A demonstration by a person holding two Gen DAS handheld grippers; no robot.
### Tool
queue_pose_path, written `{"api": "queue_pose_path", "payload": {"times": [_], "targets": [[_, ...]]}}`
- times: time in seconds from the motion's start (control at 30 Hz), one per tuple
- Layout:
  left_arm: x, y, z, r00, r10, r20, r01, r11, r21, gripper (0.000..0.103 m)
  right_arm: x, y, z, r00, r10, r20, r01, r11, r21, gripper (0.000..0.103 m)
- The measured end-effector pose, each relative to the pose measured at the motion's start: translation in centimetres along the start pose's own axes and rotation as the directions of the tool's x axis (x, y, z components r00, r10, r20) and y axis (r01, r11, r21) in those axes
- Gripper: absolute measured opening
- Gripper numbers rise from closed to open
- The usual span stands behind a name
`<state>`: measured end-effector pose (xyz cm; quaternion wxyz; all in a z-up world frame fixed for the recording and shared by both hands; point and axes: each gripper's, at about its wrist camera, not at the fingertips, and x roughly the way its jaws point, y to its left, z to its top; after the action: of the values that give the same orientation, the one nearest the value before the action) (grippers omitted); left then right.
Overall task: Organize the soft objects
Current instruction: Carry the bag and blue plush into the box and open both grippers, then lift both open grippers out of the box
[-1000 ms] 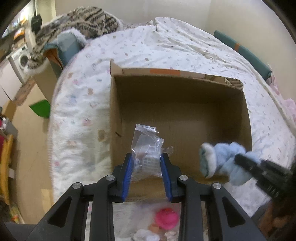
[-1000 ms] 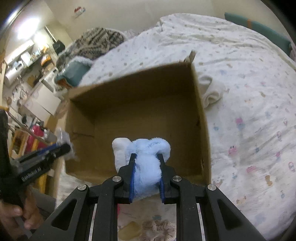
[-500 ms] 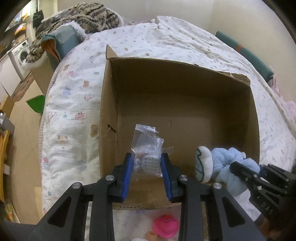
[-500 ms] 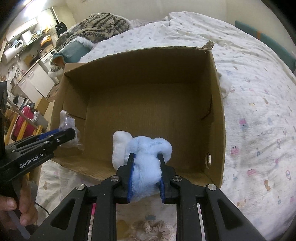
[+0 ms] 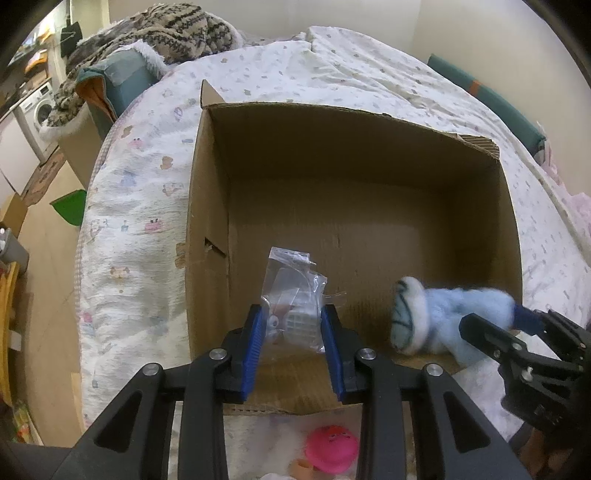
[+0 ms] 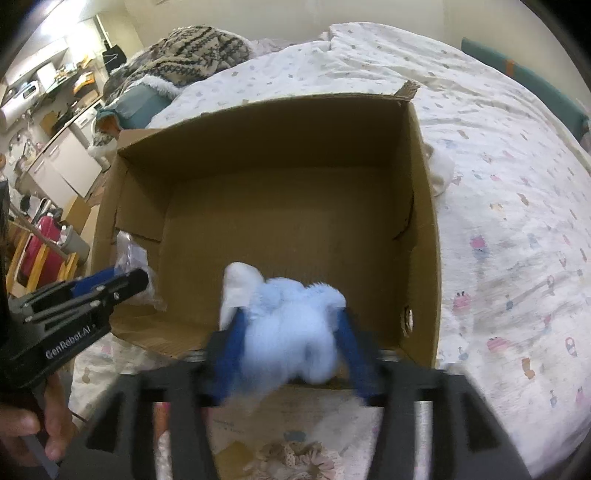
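Note:
An open cardboard box point(image 5: 369, 125) lies on the bed. My left gripper point(image 5: 291, 314) is shut on a clear plastic bag point(image 5: 291, 291) of small items, held over the box's near left corner. The right gripper point(image 6: 291, 314) hovers over the box's near edge; its jaws are opening, blurred, with a fluffy light-blue and white plush point(image 6: 291, 325) loose between them. In the left wrist view the plush point(image 5: 436, 317) and right gripper point(image 5: 495, 325) show at the right. In the right wrist view the left gripper point(image 6: 122, 280) and its bag point(image 6: 129, 251) appear by the box wall point(image 6: 424, 221).
The bed has a white printed quilt point(image 5: 140, 221). A pink toy point(image 5: 332, 448) and a lace scrunchie point(image 6: 291, 458) lie in front of the box. A white cloth point(image 6: 441, 173) sits to the box's right. A patterned blanket point(image 5: 166, 26) is piled behind. A hand point(image 6: 22, 432) holds the left gripper.
The right gripper's jaws have sprung apart from the blue plush, which has puffed out between them. The left gripper still grips the bag in the same place.

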<state>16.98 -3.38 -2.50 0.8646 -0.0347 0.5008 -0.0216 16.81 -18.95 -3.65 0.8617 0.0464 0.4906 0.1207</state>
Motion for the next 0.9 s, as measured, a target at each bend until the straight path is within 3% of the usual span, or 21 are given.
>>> {"api": "queue_pose_path", "payload": {"times": [0.07, 0.13, 0.27, 0.33, 0.4, 0.9], "targets": [[-0.2, 0.0, 0.0, 1.000, 0.002, 0.009, -0.002, 1.000, 0.000, 0.030, -0.3, 0.2, 0.1, 1.000, -0.004, 0.015, 0.004, 1.000, -0.005, 0.070], [-0.2, -0.2, -0.1, 1.000, 0.007, 0.008, -0.007, 1.000, 0.011, 0.039, -0.3, 0.3, 0.2, 1.000, -0.001, 0.021, 0.001, 1.000, -0.003, 0.073], [-0.7, -0.6, -0.2, 1.000, -0.001, 0.023, 0.000, 1.000, 0.030, 0.045, -0.9, 0.3, 0.2, 0.998, -0.034, 0.057, 0.035, 0.999, -0.020, 0.073], [-1.1, -0.7, -0.1, 0.999, -0.004, 0.037, 0.003, 0.999, 0.033, 0.061, -0.9, 0.1, 0.3, 0.998, -0.020, 0.054, 0.021, 1.000, -0.013, 0.073], [-1.5, -0.7, -0.1, 0.999, -0.006, 0.053, 0.004, 1.000, 0.030, 0.067, -0.8, -0.1, 0.2, 0.998, -0.027, 0.048, 0.028, 1.000, -0.005, 0.073], [-4.6, 0.9, -0.8, 0.998, -0.016, 0.068, 0.016, 1.000, 0.001, 0.070, -2.5, -0.2, -1.3, 0.999, -0.017, 0.045, 0.016, 0.999, 0.028, 0.073]]}}
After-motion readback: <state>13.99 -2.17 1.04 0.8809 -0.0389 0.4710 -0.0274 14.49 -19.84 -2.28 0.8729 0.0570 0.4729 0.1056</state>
